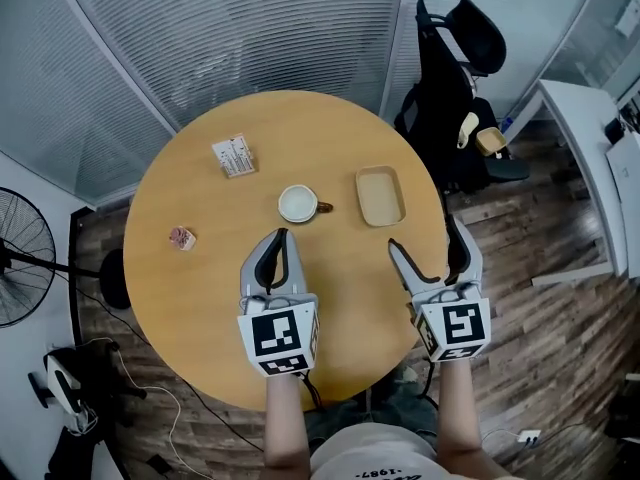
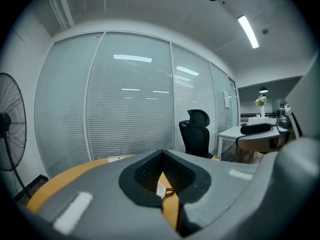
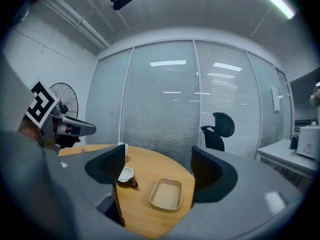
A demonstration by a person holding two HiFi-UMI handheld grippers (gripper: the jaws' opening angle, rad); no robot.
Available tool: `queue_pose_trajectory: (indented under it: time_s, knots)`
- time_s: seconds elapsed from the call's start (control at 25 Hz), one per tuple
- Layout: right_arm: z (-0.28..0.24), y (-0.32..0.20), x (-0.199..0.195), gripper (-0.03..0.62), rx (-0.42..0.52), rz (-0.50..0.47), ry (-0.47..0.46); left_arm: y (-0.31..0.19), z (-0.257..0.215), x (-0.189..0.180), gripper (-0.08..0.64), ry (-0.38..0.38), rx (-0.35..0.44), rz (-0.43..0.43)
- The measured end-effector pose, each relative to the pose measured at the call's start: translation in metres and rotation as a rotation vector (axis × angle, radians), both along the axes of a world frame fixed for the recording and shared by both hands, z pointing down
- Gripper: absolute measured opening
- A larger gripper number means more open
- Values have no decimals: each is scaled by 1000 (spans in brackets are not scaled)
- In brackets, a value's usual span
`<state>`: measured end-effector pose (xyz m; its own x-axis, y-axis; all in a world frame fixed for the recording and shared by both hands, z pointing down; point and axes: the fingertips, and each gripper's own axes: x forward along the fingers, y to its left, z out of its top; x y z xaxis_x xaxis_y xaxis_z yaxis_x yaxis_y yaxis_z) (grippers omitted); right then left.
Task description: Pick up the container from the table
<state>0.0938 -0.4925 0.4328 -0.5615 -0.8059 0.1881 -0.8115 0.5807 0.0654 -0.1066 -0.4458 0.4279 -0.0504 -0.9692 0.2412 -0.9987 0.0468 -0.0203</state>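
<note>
Across the table (image 1: 200,298), only the left gripper view misses the container (image 1: 380,195).

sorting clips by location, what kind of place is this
Most likely an office meeting room: glass partition walls with blinds, a black swivel office chair and a round wooden table, with white desks beyond.

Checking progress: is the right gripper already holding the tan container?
No, the right gripper stands open; the container lies on the table ahead of it.
</note>
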Motion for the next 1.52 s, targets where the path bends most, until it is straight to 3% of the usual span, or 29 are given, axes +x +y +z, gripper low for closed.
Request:
queue_pose_trajectory:
  time_s: [0.48, 1.2, 1.52]
  knots:
    - [59, -36, -19, 416, -141, -94, 86, -16, 38, -6, 0, 9, -97, -88]
    - [171, -66, -56, 347, -381, -301, 322, -43, 121, -7, 0, 53, -256, -173]
    - [203, -66, -66, 310, -411, -376, 420, -43, 142, -13, 0, 69, -296, -222]
